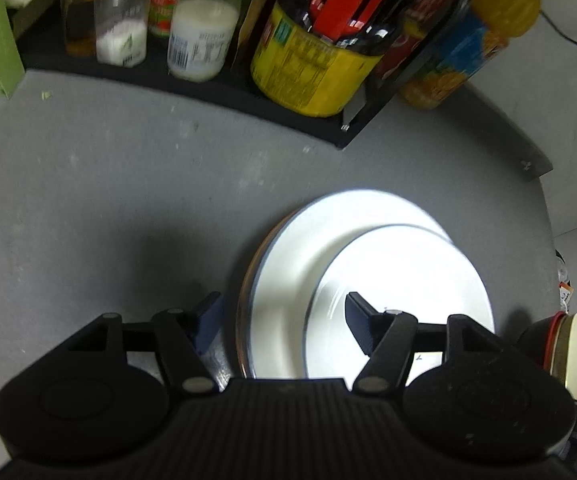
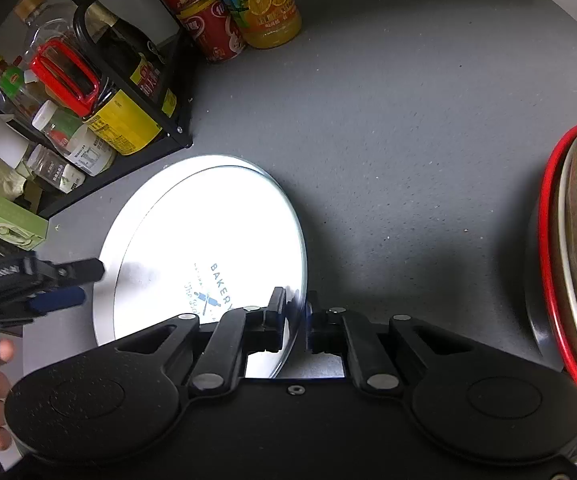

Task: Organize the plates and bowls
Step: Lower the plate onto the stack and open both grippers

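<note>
Right gripper (image 2: 292, 316): jaws clamped on plate (image 2: 208, 240) rim; plate print: "BAKERY"
Left gripper (image 1: 280, 320): jaws wide, empty, at plate's left edge

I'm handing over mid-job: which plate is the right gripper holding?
On the grey table, beside the black condiment rack, white plates are stacked. The right gripper is shut on the top plate, the only one printed with a blue "BAKERY" logo.

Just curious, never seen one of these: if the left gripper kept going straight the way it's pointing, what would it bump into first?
Probably the white plates: the open left gripper points down at the stack's near edge. Depth is hard to judge.
</note>
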A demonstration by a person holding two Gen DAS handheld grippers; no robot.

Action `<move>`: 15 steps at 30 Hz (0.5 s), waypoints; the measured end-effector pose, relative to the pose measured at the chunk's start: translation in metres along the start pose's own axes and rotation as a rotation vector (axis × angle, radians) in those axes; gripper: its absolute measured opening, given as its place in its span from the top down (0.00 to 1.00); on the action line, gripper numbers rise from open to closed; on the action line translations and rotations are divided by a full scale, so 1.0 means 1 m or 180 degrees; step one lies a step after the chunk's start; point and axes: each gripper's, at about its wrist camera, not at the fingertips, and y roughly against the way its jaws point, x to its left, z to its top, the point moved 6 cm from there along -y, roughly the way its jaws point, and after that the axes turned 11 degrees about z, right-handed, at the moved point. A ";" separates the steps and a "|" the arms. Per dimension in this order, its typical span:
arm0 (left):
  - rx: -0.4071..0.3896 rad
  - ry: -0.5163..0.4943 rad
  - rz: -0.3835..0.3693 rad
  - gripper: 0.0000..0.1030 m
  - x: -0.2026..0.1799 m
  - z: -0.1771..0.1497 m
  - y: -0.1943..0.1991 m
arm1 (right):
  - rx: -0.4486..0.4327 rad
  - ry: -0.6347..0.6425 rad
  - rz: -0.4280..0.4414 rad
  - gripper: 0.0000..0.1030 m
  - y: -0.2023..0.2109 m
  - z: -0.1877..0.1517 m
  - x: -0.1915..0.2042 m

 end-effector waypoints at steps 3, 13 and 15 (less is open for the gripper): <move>0.0034 0.0059 0.0008 0.37 0.001 -0.005 -0.009 | 0.0041 -0.0034 -0.0005 0.87 -0.003 -0.001 -0.002; 0.0126 0.0252 -0.0044 0.54 0.011 -0.010 -0.025 | 0.0079 -0.0029 -0.0056 0.72 -0.010 -0.001 -0.006; 0.0103 0.0225 -0.0109 0.59 0.009 -0.010 -0.024 | 0.0080 -0.0039 -0.0058 0.72 -0.011 -0.001 -0.006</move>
